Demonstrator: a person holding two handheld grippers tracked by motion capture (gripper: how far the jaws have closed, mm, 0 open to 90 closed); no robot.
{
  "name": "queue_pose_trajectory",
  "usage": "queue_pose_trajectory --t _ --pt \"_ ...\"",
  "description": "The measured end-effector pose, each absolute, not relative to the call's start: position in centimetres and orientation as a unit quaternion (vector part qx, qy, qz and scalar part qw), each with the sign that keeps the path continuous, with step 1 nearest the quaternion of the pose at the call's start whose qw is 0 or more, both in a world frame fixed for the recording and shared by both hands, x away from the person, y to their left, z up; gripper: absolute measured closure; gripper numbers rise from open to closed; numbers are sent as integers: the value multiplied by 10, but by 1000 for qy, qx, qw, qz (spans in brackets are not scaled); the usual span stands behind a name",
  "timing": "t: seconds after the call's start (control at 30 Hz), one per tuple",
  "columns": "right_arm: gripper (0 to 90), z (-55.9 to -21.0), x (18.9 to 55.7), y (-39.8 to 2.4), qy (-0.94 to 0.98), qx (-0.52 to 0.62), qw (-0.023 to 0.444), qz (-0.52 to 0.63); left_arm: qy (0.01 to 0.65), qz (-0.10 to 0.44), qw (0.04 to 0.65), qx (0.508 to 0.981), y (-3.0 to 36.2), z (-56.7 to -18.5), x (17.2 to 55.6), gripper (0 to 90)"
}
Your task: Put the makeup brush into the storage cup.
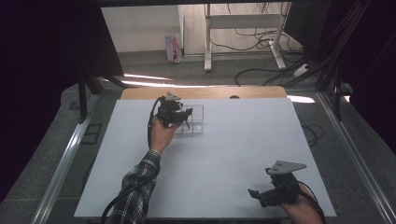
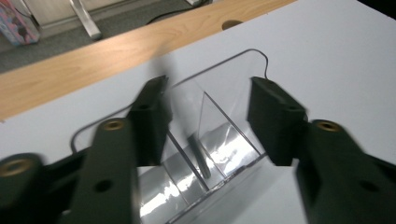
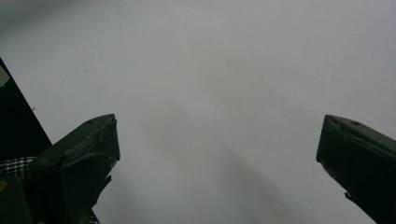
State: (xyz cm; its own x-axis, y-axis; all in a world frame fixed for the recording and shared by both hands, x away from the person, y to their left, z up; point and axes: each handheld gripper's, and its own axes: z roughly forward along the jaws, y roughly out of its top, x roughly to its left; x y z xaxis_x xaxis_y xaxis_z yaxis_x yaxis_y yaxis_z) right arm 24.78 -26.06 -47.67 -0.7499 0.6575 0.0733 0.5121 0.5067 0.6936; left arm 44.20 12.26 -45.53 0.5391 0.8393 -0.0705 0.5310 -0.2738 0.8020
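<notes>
My left gripper (image 1: 186, 117) hung over the clear plastic divided organiser box (image 1: 197, 120) at the far left of the white table (image 1: 233, 149), jaws apart, gripping nothing, a thin dark pen-like rod (image 2: 200, 156) lying in its middle compartment. My right gripper (image 1: 256, 193) rested near the front edge, jaws wide, empty. I reckoned the light box could skid if a jaw clipped its wall.

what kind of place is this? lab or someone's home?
Looks like a lab or recording rig, not a home: a white table framed by metal rails, dark curtains at the sides, and loose cables on the floor under a desk frame.
</notes>
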Motion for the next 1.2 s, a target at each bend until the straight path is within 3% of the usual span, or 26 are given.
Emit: queue_pose_trajectory --t 0.17,0.43,1.2 --pt "0 -477 248 -260 862 339 100 363 443 189 409 775 128 -450 443 207" --pt "0 -477 248 -260 863 338 100 361 438 170 415 779 137 -449 444 32" --pt "0 -477 248 -259 866 336 100 358 420 168 408 793 147 -448 435 0"
